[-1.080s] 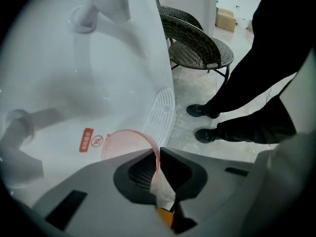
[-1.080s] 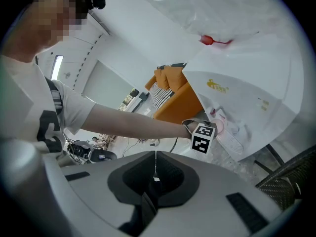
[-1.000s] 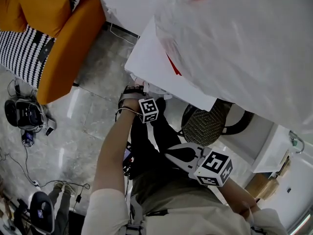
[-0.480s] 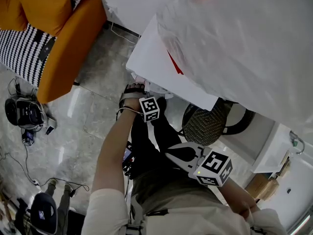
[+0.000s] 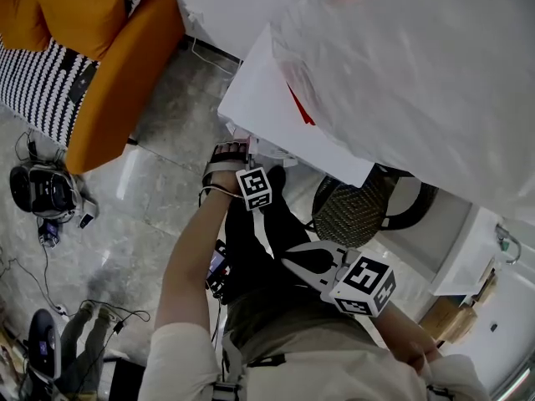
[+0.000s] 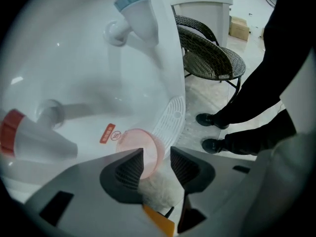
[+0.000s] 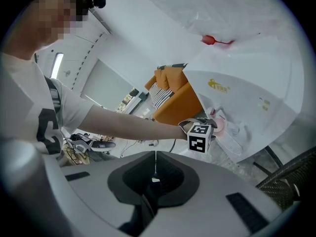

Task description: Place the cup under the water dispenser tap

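- Cup (image 6: 140, 142): pink, see-through, thin-walled plastic; judged very light, a bit squashy and slick. Easy to tip or crush.
- Best hold is probably across the side wall below the rim, with a gentle squeeze.
- The cup sat at the drip tray (image 6: 171, 113) of the water dispenser (image 6: 74, 63), below the red tap (image 6: 27, 135) and the blue tap (image 6: 134, 5). I couldn't tell which tap it lined up with.
- Left gripper (image 6: 157, 152): jaws had just been opening and stood apart, with the cup between them near the left jaw and no squeeze on it. It looked released.
- Right gripper (image 7: 151, 179): jaws clenched together on nothing, held well away from the dispenser.
- Surface: the tray was a white slotted grille, small, so there was little margin for the cup base.
- Room: glossy marble floor (image 5: 159, 199), wicker chair (image 6: 210, 58) near the dispenser, orange sofa (image 5: 109, 73) further off.
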Available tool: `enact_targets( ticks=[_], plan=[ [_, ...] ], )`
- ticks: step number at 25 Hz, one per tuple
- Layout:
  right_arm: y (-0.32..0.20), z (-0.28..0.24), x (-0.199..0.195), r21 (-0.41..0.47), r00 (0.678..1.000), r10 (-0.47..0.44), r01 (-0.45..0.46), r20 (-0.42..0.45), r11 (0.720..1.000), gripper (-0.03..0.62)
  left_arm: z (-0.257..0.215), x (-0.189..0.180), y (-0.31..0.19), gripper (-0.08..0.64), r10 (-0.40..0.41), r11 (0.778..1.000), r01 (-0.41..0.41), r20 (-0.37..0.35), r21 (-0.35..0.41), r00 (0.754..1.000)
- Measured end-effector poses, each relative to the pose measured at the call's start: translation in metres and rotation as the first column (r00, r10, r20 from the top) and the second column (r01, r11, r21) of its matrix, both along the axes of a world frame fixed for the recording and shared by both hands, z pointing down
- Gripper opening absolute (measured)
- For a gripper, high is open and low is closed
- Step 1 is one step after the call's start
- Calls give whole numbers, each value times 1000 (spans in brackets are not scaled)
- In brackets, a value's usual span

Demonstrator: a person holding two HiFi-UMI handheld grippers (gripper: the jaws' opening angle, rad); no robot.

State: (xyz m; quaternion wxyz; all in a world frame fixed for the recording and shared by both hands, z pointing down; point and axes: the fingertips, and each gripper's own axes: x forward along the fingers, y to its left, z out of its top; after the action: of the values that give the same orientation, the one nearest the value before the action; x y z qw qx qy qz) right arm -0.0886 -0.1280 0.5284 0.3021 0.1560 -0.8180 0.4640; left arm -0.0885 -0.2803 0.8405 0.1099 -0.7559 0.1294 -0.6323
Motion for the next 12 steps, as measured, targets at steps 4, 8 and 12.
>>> enact_targets(
  ticks=[4, 8, 12],
  plan=[
    [-1, -2, -3, 15, 1000, -16, 16, -2, 1000, 28, -11, -8, 1, 234, -20, 999, 20, 1, 34, 1000],
    [-3, -6, -12, 37, 999, -32, 32, 0, 999, 28, -18, -22, 5, 255, -68, 998, 68, -14, 10, 998],
    [-5, -13, -19, 59, 999, -48, 47, 10, 997, 28, -30, -42, 9, 276, -101, 995, 101, -18, -2, 995]
  ],
)
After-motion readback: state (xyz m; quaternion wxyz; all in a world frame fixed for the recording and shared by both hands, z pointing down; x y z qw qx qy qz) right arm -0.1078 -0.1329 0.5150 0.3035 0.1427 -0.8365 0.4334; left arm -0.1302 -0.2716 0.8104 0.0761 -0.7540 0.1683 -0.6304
